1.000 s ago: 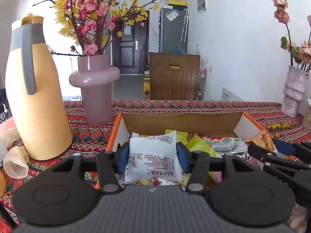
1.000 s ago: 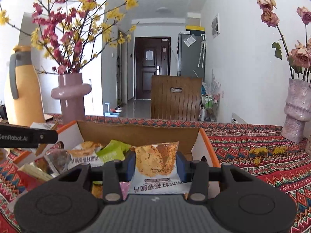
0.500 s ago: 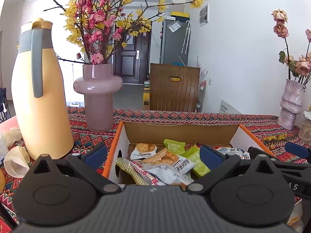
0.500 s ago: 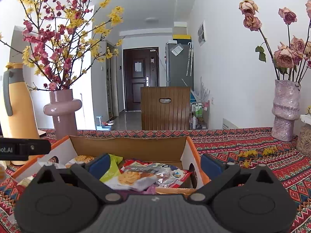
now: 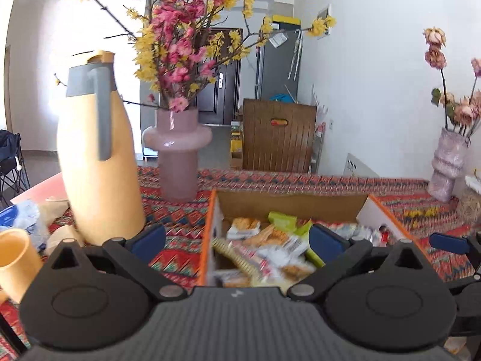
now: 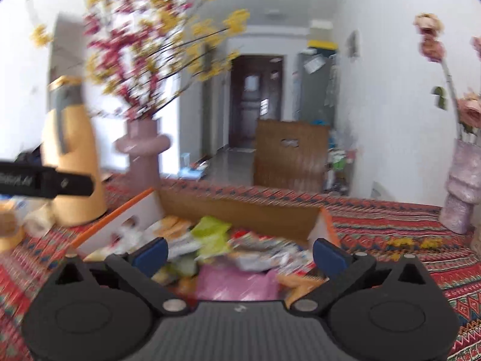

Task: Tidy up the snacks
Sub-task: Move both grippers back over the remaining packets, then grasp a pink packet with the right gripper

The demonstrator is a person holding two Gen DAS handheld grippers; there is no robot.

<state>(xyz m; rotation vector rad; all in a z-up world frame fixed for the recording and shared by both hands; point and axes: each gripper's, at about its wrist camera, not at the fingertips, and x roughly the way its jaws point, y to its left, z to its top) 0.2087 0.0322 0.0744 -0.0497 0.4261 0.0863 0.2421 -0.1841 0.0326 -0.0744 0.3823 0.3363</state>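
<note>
An open cardboard box with orange edges [image 5: 210,216] [image 6: 240,213] stands on the patterned tablecloth and holds several snack packets [image 5: 264,240] [image 6: 210,234], among them green ones [image 5: 282,218]. My left gripper [image 5: 237,239] is open and empty, near the box's near left corner and above it. My right gripper [image 6: 240,254] is open and empty over the near side of the box. The right gripper's finger [image 5: 448,243] shows at the right edge of the left wrist view; the left gripper's arm [image 6: 45,180] shows at the left of the right wrist view.
A tall yellow thermos jug [image 5: 96,162] and a pink vase with blossoms [image 5: 177,156] stand left of the box. A paper cup [image 5: 15,258] and wrappers lie at far left. A second vase with dried roses [image 5: 448,162] stands at right. A wooden chair back [image 5: 279,138] is behind the table.
Both grippers held snack packets over the box a second ago, then opened and dropped them in. Since then both have pulled back and swung left; the right view is motion-blurred.
</note>
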